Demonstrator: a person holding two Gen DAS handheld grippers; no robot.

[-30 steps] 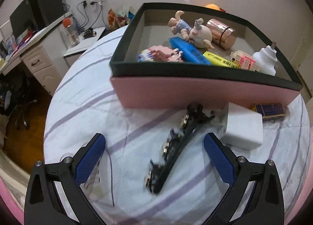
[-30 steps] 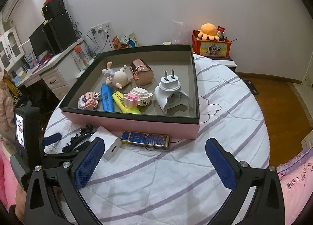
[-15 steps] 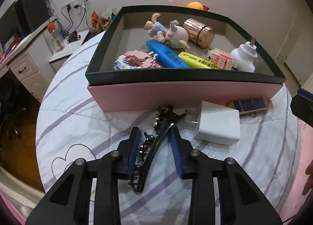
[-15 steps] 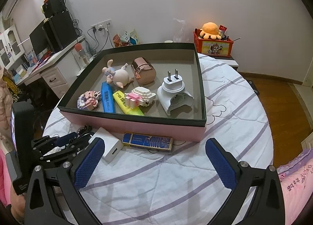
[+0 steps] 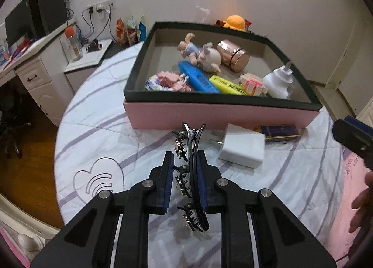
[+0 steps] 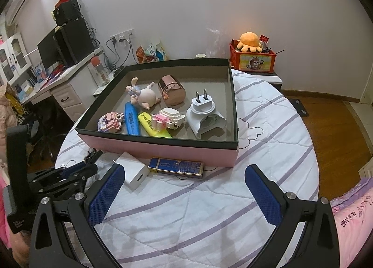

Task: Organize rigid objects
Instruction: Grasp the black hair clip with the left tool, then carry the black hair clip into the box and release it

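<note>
Both views are evenly and fairly brightly lit by soft indoor light from above, with a cool, slightly violet cast on the white wall (image 6: 256, 11). Shadows are faint and diffuse; a soft one lies under the pink box (image 5: 221, 114) along its near side. The copper-coloured canister (image 5: 233, 55) carries bright specular highlights. Fisheye distortion is strong: the box rim bows, the bed (image 6: 198, 198) curves into a round shape, and black vignetting fills the corners. The left wrist view is a little soft, with slight smearing on the far box rim and toys; the right wrist view is sharper throughout.
</note>
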